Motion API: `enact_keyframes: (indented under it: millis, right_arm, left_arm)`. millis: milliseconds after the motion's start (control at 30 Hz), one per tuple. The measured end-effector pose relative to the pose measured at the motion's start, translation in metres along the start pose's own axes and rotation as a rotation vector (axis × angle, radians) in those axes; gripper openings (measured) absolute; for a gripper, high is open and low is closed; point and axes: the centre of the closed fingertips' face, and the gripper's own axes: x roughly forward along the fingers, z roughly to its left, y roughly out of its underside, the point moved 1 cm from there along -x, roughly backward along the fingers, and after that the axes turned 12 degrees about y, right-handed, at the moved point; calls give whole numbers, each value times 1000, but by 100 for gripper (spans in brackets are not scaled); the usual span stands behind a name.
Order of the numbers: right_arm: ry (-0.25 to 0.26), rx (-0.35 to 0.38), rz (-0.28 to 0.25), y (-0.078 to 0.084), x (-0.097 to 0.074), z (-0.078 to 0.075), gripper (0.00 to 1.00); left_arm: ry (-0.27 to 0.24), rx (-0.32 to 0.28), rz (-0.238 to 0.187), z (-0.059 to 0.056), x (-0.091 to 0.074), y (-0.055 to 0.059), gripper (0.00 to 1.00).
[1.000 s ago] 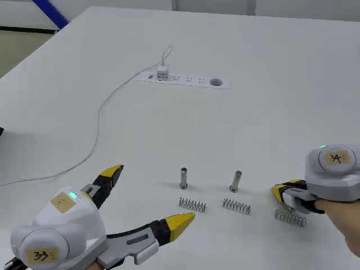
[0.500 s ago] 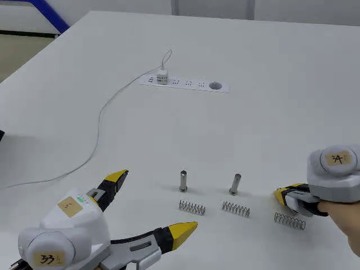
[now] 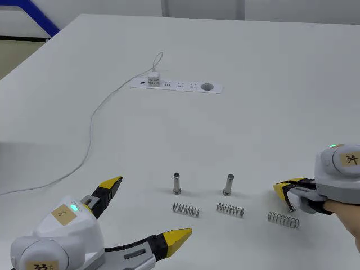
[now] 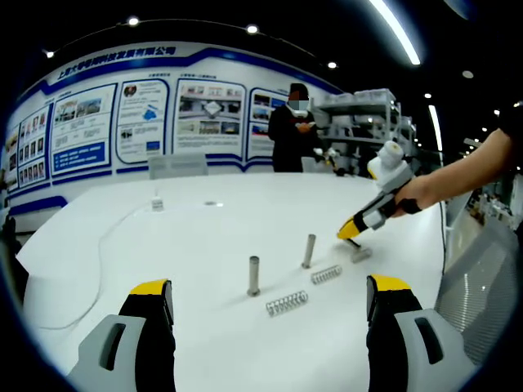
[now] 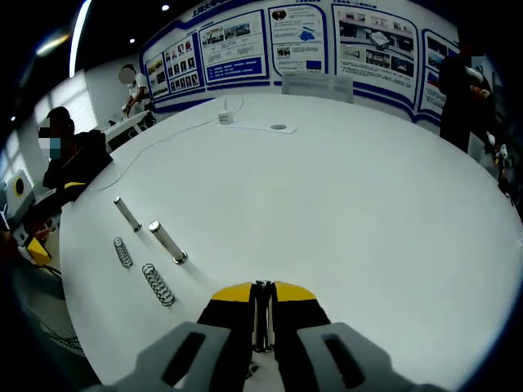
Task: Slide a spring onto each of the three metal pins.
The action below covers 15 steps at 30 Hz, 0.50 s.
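Near the worktop's [image 3: 253, 129] front edge all three springs [image 3: 185, 210] lie loose and two pins [image 3: 176, 183] stand bare, so nothing's done yet. My right fingers [image 5: 237, 296] are clamped on the third pin [image 5: 261, 314], my left fingers [image 4: 151, 287] are apart.

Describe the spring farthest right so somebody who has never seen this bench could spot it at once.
On the white table, two upright pins stand with a row of springs lying in front of them. Take the spring at the right end, by the yellow tips of the right gripper. Unlike the other two springs, it has no pin standing behind it.
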Motion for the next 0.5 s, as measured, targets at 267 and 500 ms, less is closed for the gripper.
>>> enact_keyframes:
  millis: [267, 500]
  right_arm:
    - [-14, -10, -35, -4, -7, 1, 9]
    - [-25, -22, -76, -8, -11, 2, 9]
  left_arm:
    - [5, 9, 5, -2, 1, 0, 100]
    - [7, 16, 15, -2, 1, 2, 100]
